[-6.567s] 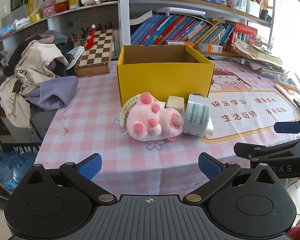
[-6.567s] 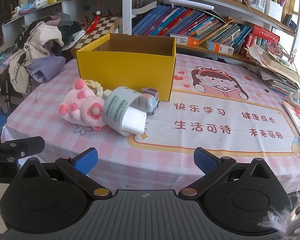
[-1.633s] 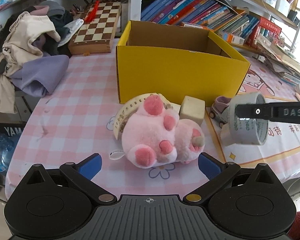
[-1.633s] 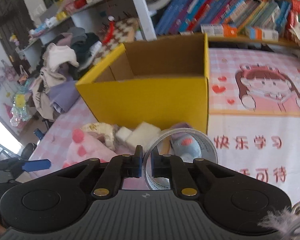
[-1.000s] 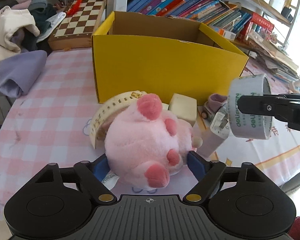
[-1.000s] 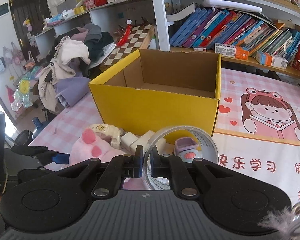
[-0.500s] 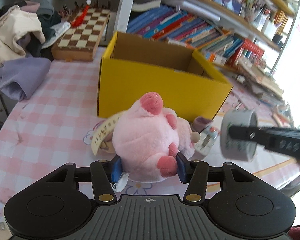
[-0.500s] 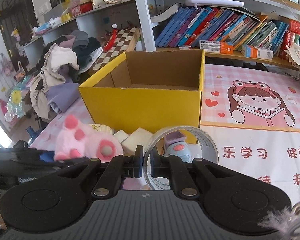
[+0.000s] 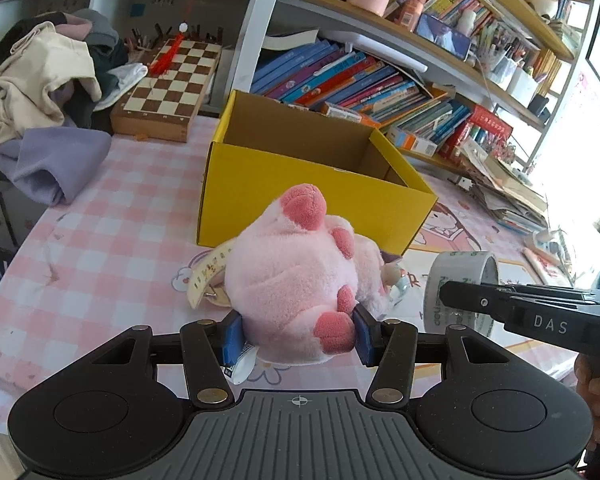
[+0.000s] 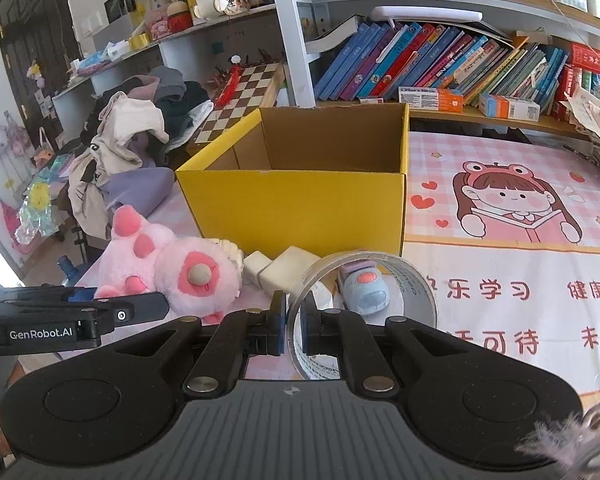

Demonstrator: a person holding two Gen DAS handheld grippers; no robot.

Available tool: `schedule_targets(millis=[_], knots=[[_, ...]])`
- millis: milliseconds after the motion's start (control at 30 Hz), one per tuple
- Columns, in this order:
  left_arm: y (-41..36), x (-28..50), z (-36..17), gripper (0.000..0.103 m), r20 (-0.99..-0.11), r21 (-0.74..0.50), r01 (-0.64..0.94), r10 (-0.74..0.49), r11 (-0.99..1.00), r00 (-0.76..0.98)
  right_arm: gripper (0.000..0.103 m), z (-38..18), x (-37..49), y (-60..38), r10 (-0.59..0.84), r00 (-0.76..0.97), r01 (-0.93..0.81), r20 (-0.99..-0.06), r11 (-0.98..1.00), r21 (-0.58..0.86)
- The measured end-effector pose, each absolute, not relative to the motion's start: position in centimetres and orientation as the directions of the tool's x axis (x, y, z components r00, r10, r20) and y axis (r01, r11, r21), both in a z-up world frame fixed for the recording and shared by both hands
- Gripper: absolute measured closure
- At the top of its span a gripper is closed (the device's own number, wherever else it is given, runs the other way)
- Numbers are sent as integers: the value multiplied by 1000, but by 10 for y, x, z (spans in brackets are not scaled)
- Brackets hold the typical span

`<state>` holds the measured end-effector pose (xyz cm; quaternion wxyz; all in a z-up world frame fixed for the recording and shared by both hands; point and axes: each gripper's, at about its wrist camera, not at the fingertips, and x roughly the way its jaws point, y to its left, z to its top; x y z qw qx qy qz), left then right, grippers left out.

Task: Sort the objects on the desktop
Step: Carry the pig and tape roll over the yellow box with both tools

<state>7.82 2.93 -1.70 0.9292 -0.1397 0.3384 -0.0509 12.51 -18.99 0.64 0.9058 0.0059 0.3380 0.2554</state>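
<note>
My left gripper (image 9: pixel 298 334) is shut on a pink plush toy (image 9: pixel 296 276) and holds it lifted in front of the open yellow box (image 9: pixel 300 188). The plush also shows in the right wrist view (image 10: pixel 168 268). My right gripper (image 10: pixel 294 324) is shut on the wall of a clear tape roll (image 10: pixel 364 308), held above the table to the right of the plush; the roll shows in the left wrist view (image 9: pixel 460 292). The yellow box (image 10: pixel 300 204) looks empty inside.
A measuring tape (image 9: pixel 208 272), white blocks (image 10: pixel 284 270) and a small toy car (image 10: pixel 362 290) lie in front of the box. A chessboard (image 9: pixel 172 84), a clothes pile (image 9: pixel 40 88) and bookshelves (image 9: pixel 360 84) stand behind. The pink tablecloth (image 9: pixel 100 248) reaches the near edge.
My left gripper has lifted the plush a little higher toward the box. My right gripper keeps the tape roll raised, now nearer the left one.
</note>
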Motion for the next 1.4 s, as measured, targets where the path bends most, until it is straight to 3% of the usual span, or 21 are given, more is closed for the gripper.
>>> schedule_targets(millis=[867, 1400], knots=[[37, 44, 20, 52, -504, -295, 11, -165, 955, 848, 96, 23, 86, -191, 464, 697, -468, -546, 872, 143], [42, 73, 39, 52, -464, -244, 5, -122, 970, 878, 96, 48, 125, -174, 508, 725, -528, -466, 843, 97]])
